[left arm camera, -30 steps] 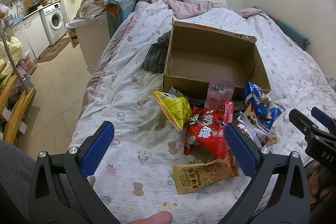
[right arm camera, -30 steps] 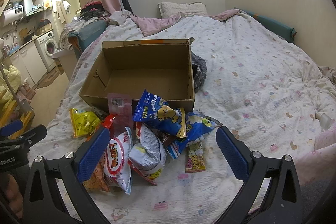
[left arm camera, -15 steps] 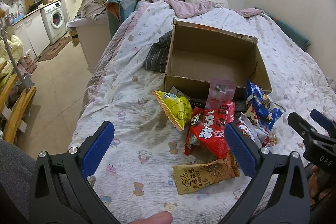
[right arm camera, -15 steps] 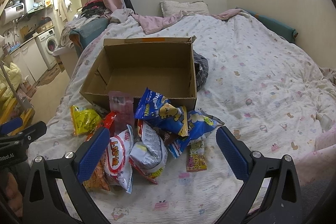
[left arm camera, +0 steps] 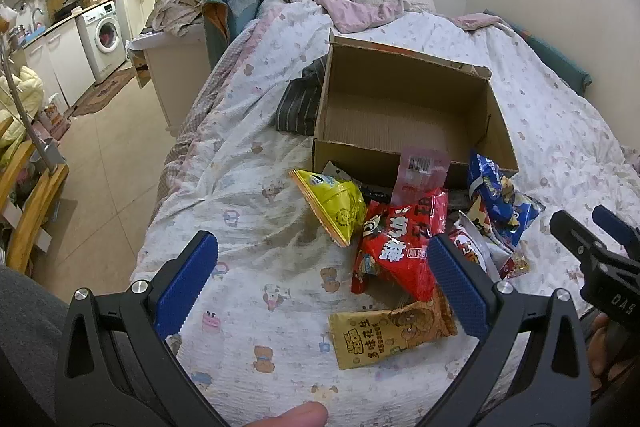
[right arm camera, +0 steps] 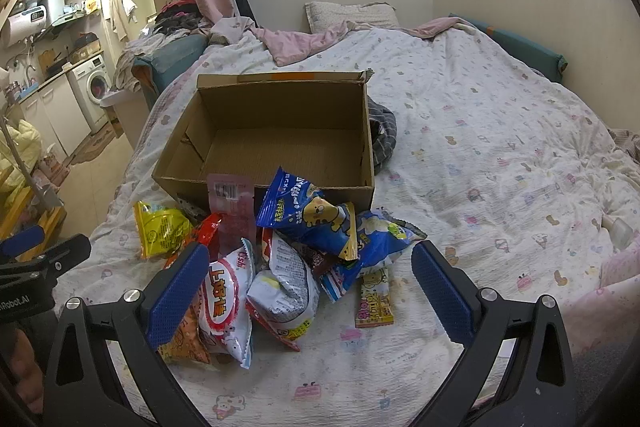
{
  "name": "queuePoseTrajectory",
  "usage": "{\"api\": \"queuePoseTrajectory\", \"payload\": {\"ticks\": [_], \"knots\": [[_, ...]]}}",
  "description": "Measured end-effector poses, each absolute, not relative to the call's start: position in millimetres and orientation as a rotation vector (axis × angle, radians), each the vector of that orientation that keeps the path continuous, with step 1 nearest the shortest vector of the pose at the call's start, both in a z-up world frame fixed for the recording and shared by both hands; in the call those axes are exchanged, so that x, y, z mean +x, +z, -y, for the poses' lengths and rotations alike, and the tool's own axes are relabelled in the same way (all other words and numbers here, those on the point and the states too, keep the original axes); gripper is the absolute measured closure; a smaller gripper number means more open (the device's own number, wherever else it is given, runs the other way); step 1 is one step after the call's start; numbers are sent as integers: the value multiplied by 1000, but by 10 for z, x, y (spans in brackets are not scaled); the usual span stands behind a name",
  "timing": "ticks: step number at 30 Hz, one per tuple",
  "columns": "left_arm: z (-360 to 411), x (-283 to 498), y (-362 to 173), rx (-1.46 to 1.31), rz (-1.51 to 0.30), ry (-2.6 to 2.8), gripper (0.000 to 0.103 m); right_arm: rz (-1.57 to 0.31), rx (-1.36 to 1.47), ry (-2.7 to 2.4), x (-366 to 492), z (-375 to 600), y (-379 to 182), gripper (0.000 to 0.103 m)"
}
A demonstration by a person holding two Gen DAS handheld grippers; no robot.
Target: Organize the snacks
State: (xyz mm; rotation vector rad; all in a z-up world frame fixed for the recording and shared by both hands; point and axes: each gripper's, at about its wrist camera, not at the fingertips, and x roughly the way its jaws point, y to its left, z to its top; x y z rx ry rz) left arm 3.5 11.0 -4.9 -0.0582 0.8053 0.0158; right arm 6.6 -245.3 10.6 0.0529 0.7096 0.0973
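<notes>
Left tool [left arm camera: 320, 275]: we see it spread wide, empty; red bag [left arm camera: 400, 247] just ahead
Right tool [right arm camera: 310, 279]: agape over snack pile [right arm camera: 280, 259]
Box [right arm camera: 280, 131]: on bed [right arm camera: 500, 167], behind snacks

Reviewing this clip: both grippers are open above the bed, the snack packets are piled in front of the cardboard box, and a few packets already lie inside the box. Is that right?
Not quite. The cardboard box is empty: the right wrist view shows its bare floor. The rest holds: the left gripper and the right gripper are open, and the snack packets lie piled on the bed in front of the box.
</notes>
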Motion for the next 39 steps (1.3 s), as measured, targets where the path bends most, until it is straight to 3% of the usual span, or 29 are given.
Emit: {"api": "queuePoseTrajectory", "payload": {"ticks": [8,16,31,38,39], "knots": [[-135,141,-168,-114,-900,-17,0,-711,90,106,80,2486,123,0],[-247,388,-839,-395,-1284,-54,0,-712,119,105,76,2579,133,0],[253,255,-1432,-457,-1412,-82,0,-744,204,103,66,2783,97,0],[317,206,-1323,-443,-1386,-80,25,-752,215,107,75,2767,94,0],[329,194,-1295,-431,-1387,-86,34,-754,216,107,81,2763,90,0]]}}
